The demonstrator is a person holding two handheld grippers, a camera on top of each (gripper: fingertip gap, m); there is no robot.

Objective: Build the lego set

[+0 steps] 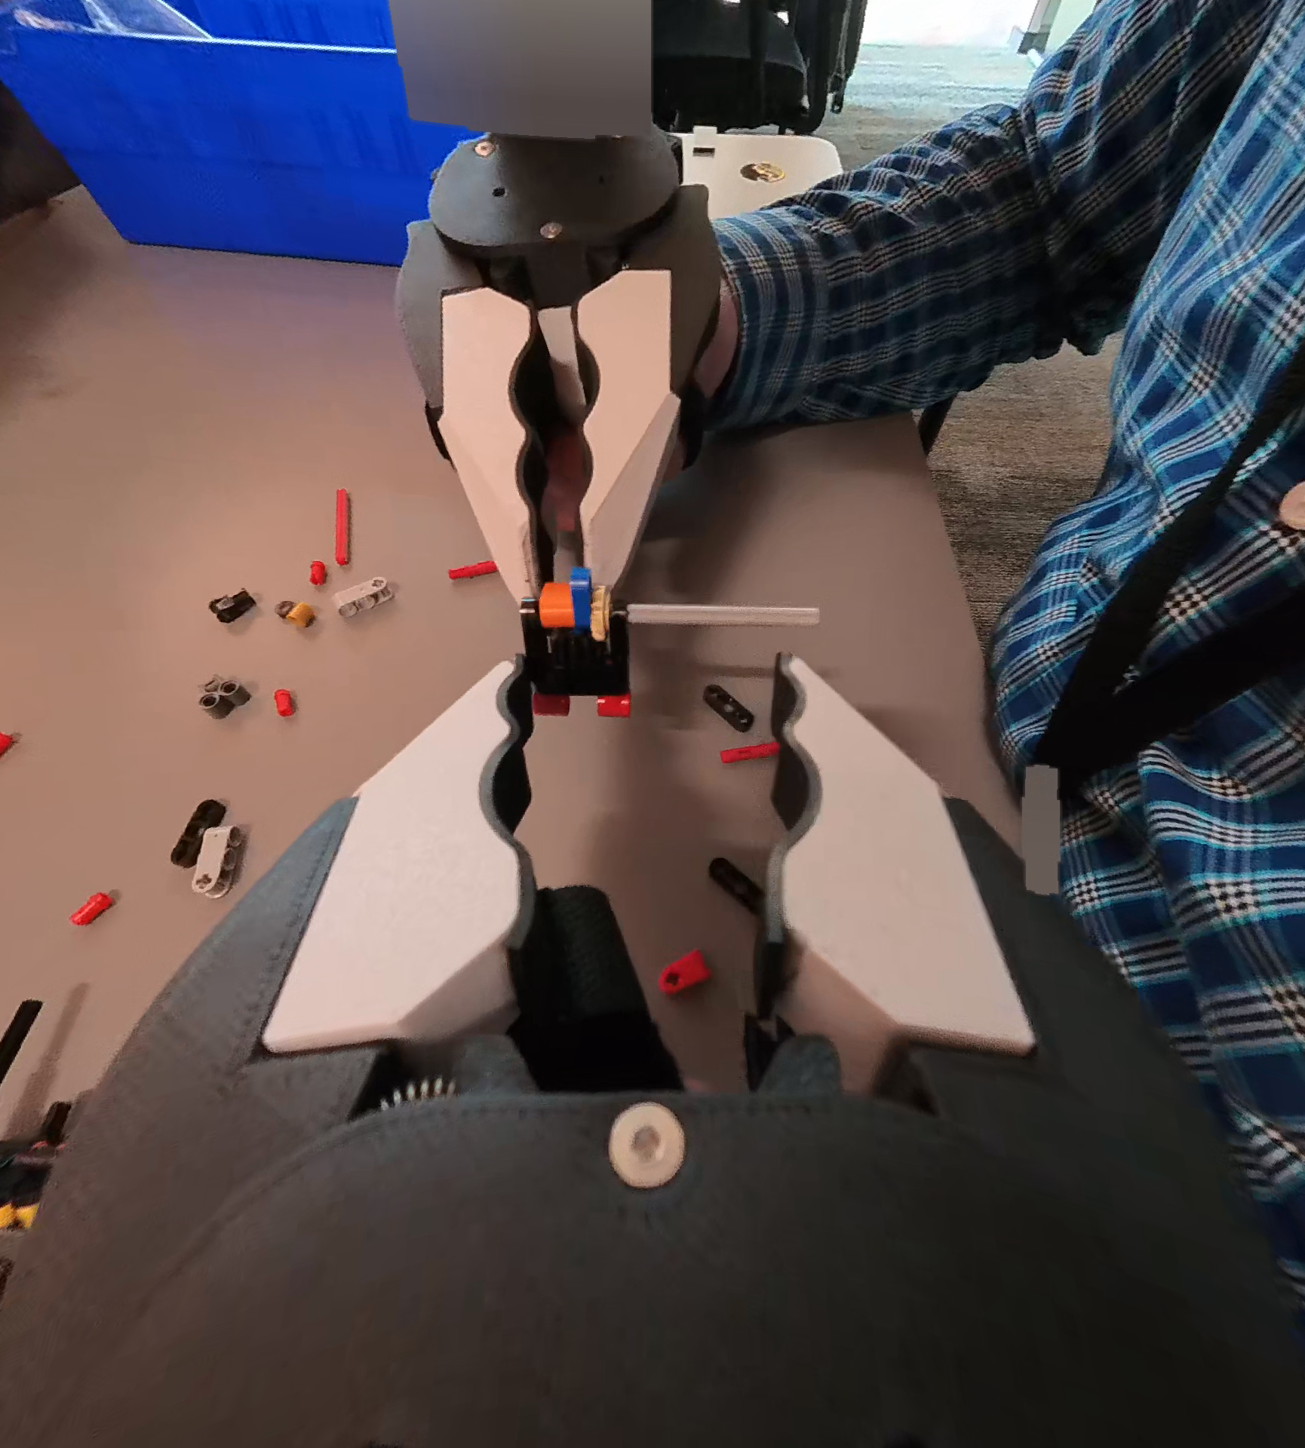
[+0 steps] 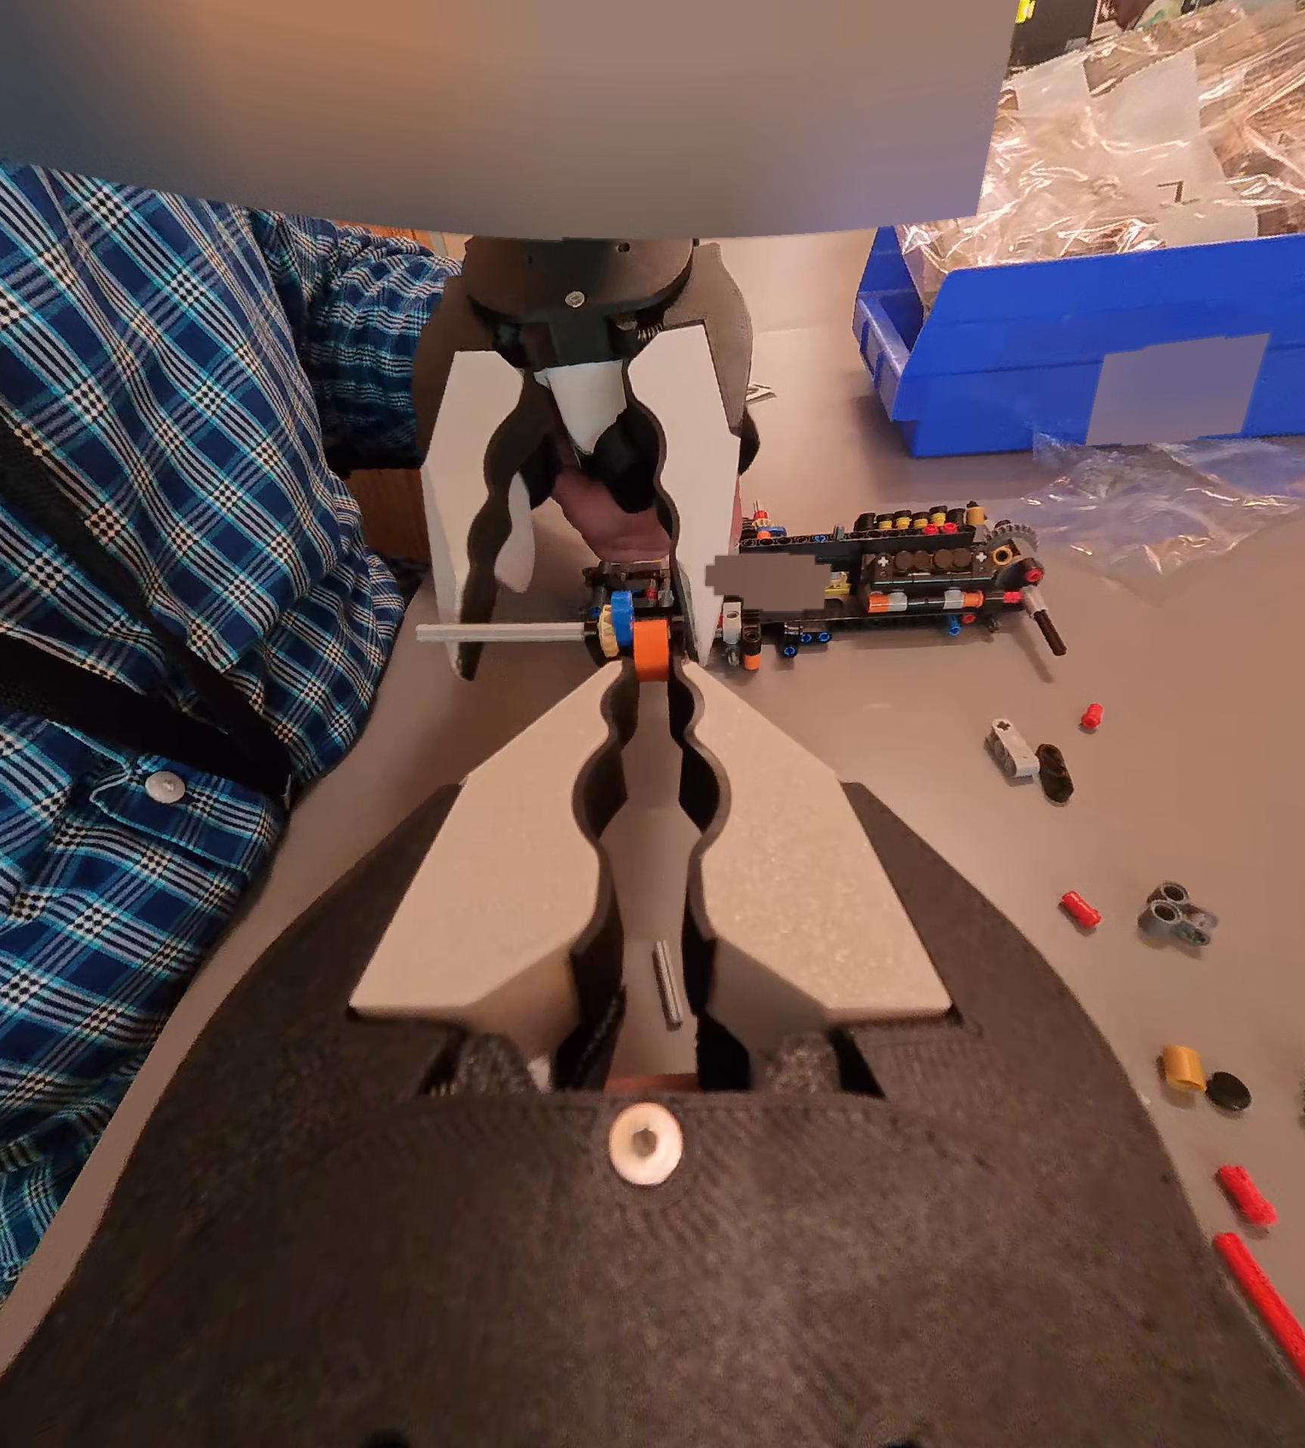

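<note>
Right gripper (image 2: 649, 678) fingers clamped on the orange bush (image 2: 650, 644) of a small black sub-assembly (image 1: 576, 650), held above the worktop (image 1: 124, 439). Left gripper (image 1: 645, 697) fingers spread wide, empty, just beside it. Probably seating parts on the grey axle (image 1: 724, 616); next, steadying the black frame.

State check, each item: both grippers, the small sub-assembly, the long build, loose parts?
Left gripper: open, holding nothing.
Right gripper: shut on small sub-assembly.
Grey axle: seated in it, sticking out sideways.
Long build: resting on the table, untouched.
Loose pins: scattered.
</note>
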